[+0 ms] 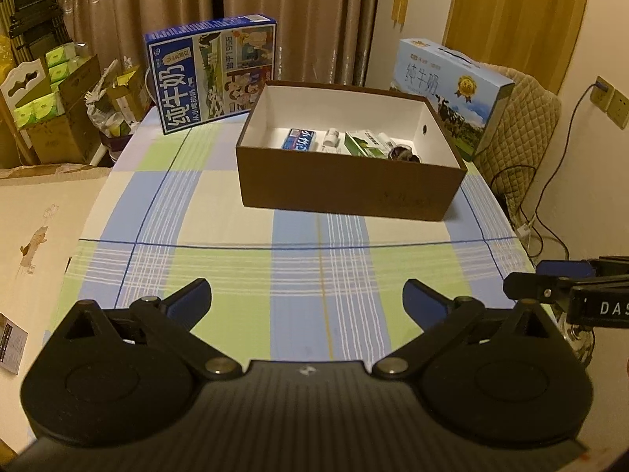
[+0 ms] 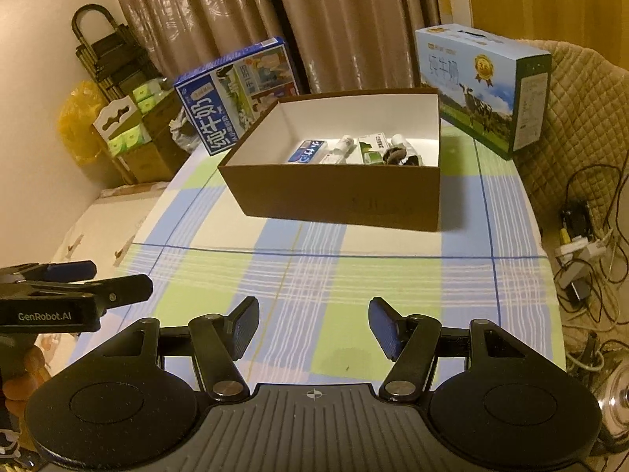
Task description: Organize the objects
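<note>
Left gripper (image 1: 306, 301): jaws spread wide, nothing between them, hovering over the near part of the table (image 1: 275, 196), which has a blue, green and cream checked cloth. Right gripper (image 2: 313, 324): jaws partly spread, also holding nothing, over the same near area. Each gripper shows at the edge of the other's view; the left one's side reads "GenRobot.AI", the right one's shows "DAS", cut off by the frame.

Beyond both, mid-table, sits an open brown cardboard box (image 1: 350, 188) with a white inside. In it, in a row along the near wall: a blue and white packet (image 2: 307, 152) with writing too small to read, a white bottle (image 2: 341, 147), a green and white carton (image 2: 372, 145), another small white bottle (image 2: 398, 140), and a dark object (image 2: 395, 155) I cannot identify.

Behind the box on the left, a dark blue milk carton case (image 1: 212, 72) stands tilted on end, reading "纯牛奶" and "1956". Behind on the right, a light blue milk gift box (image 2: 483, 86) with a carry handle, cow picture, gold medal badge and "纯牛奶".

Off the table on the left: cardboard cartons holding green tissue packs (image 1: 43, 106). Brown curtains (image 1: 295, 11) hang behind.
</note>
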A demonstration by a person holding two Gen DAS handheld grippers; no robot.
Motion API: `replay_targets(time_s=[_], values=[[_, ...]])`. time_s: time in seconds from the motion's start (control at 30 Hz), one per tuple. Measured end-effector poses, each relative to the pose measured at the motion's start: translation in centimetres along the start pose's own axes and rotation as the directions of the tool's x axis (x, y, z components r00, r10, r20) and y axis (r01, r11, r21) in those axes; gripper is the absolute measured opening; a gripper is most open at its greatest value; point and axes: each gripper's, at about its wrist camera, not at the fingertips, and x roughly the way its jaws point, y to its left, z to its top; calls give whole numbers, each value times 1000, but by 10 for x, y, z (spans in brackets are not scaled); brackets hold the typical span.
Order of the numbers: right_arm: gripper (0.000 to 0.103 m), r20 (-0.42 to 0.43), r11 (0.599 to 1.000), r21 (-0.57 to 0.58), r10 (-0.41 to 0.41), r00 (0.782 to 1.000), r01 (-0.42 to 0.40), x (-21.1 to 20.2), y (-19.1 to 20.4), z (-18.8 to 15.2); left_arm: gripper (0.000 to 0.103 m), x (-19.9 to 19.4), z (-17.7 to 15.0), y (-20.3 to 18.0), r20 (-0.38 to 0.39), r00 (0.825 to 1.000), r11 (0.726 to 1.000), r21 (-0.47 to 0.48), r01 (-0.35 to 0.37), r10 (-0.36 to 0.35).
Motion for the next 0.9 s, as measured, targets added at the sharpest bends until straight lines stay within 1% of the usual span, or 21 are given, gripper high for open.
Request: replay_targets(time_s=[0.2, 0.53, 0.9], values=[[59, 3, 999, 36, -10, 1000, 10, -5, 11, -5, 102, -4, -1, 3, -8, 1000, 1000, 24, 16, -16], [59, 1, 999, 42, -19, 1000, 19, 1, 40, -9, 102, -9, -4, 22, -15, 999, 998, 46, 32, -32], [59, -4, 998, 48, -32, 999, 32, 6, 46, -9, 102, -6, -4, 31, -15, 998, 997, 53, 56, -55]])
